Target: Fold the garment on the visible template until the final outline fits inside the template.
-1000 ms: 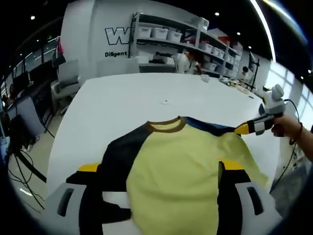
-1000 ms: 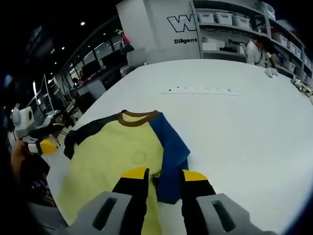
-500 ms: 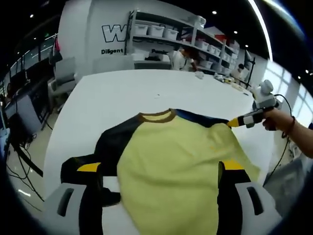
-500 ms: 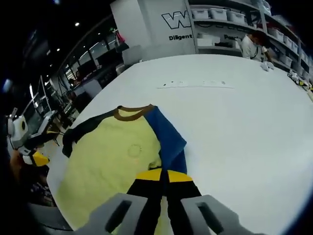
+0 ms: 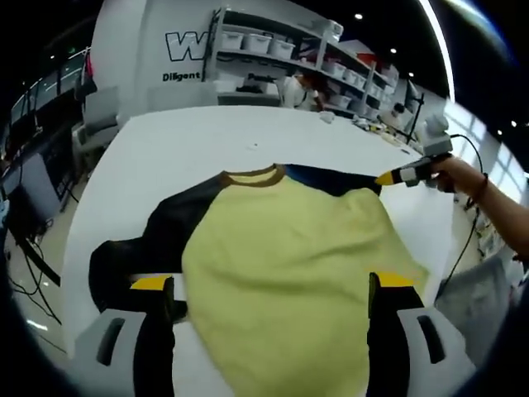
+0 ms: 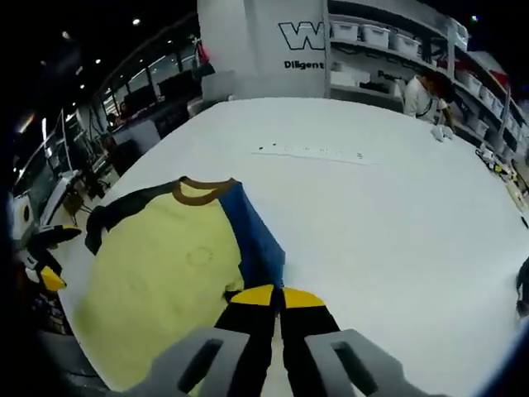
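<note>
On the table (image 5: 165, 149): yellow garment (image 5: 289, 273) lies flat, collar far from you.
Left gripper (image 5: 273, 289): jaws spread wide over the hem.
Right gripper (image 6: 277, 298): jaws pinch the blue sleeve (image 6: 256, 240), nearer for your fold.

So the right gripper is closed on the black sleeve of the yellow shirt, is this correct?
Not quite: the right gripper is closed on the blue sleeve of the yellow shirt, as the right gripper view shows. The black sleeve lies on the far side.
</note>
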